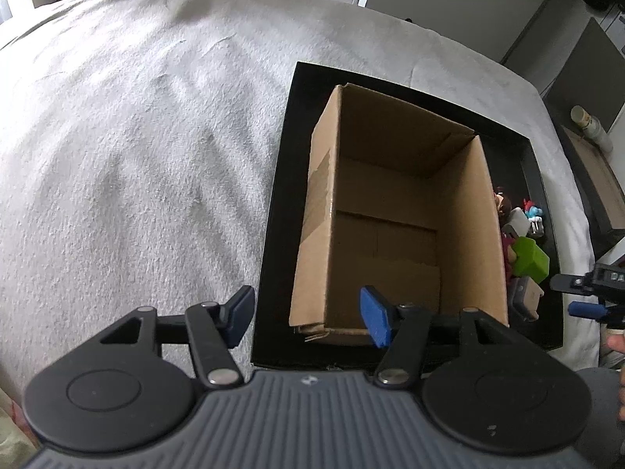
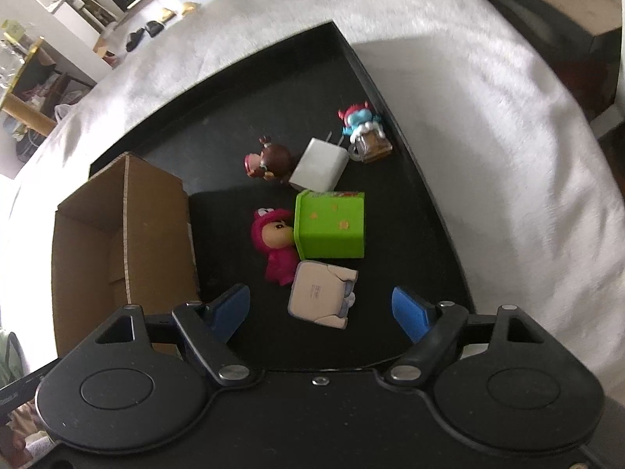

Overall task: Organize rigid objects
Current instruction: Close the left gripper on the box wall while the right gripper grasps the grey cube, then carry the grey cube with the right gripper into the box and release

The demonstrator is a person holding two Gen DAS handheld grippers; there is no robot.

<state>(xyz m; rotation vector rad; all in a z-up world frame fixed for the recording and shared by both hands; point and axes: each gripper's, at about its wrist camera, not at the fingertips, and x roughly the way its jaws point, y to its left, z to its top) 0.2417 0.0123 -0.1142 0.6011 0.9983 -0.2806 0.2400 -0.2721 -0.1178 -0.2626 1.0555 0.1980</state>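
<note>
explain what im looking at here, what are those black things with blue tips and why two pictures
Those are two handheld grippers; a person carries one in each hand, and each has a camera looking forward along its two blue-padded fingers. One picture comes from the left gripper, the other from the right gripper. Both are open and hold nothing. On a white cloth lies a black tray with an open, empty cardboard box. Beside the box lie small things: a green box, a white charger, a beige block, a pink figurine, a brown figurine and a blue figurine.
</note>
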